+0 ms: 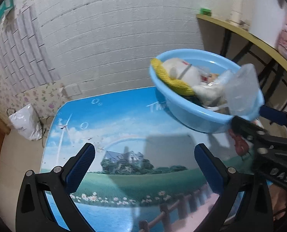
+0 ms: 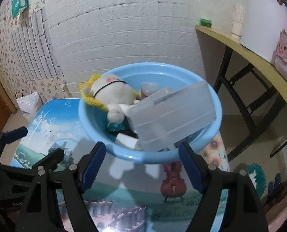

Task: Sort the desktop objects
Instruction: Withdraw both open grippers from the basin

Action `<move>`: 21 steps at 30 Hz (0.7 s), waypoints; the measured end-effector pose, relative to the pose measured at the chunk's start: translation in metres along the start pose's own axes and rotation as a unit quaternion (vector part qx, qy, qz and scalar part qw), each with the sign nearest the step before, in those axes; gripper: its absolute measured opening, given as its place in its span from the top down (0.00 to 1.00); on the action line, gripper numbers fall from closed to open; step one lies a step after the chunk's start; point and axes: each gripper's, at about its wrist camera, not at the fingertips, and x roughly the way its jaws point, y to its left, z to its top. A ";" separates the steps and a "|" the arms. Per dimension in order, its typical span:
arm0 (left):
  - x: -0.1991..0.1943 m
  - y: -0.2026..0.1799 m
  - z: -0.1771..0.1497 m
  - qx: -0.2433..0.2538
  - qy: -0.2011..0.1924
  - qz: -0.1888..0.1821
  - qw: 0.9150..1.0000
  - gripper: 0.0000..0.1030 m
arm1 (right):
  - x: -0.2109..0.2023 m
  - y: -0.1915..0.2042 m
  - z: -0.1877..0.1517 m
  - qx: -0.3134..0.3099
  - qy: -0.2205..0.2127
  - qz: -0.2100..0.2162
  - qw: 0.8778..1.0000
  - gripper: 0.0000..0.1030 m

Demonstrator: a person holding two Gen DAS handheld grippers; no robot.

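A light blue basin (image 2: pixel 124 152) stands on the picture-printed table (image 2: pixel 124 193). It holds a white plush toy (image 2: pixel 110 94) on a yellow cloth (image 2: pixel 87 94), a tilted clear plastic box (image 2: pixel 172 112) and small items underneath. My right gripper (image 2: pixel 142 154) is open at the basin's near rim; the box's lower end hangs blurred between its fingers without touching the left pad. My left gripper (image 1: pixel 144 154) is wide open over bare table, left of the basin (image 1: pixel 191 116), with nothing between its fingers. The right gripper (image 1: pixel 249 116) shows at the basin's right rim.
A white plastic bag (image 1: pixel 23 123) sits on the floor past the table's far left corner. A yellow-topped folding table (image 2: pixel 249 58) with black legs stands to the right, carrying paper cups and a pink box. A white brick wall runs behind.
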 end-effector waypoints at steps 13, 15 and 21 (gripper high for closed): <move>-0.028 0.028 -0.004 -0.052 -0.039 0.000 0.998 0.00 | -0.022 0.007 -0.008 0.016 -0.019 0.005 1.000 0.24; -0.038 0.036 0.000 -0.070 -0.054 -0.010 0.996 0.00 | -0.025 0.003 -0.007 0.030 -0.025 0.014 0.999 0.24; -0.051 0.043 0.001 -0.066 -0.067 0.002 0.996 0.00 | -0.034 0.005 -0.004 0.032 -0.035 0.013 0.999 0.24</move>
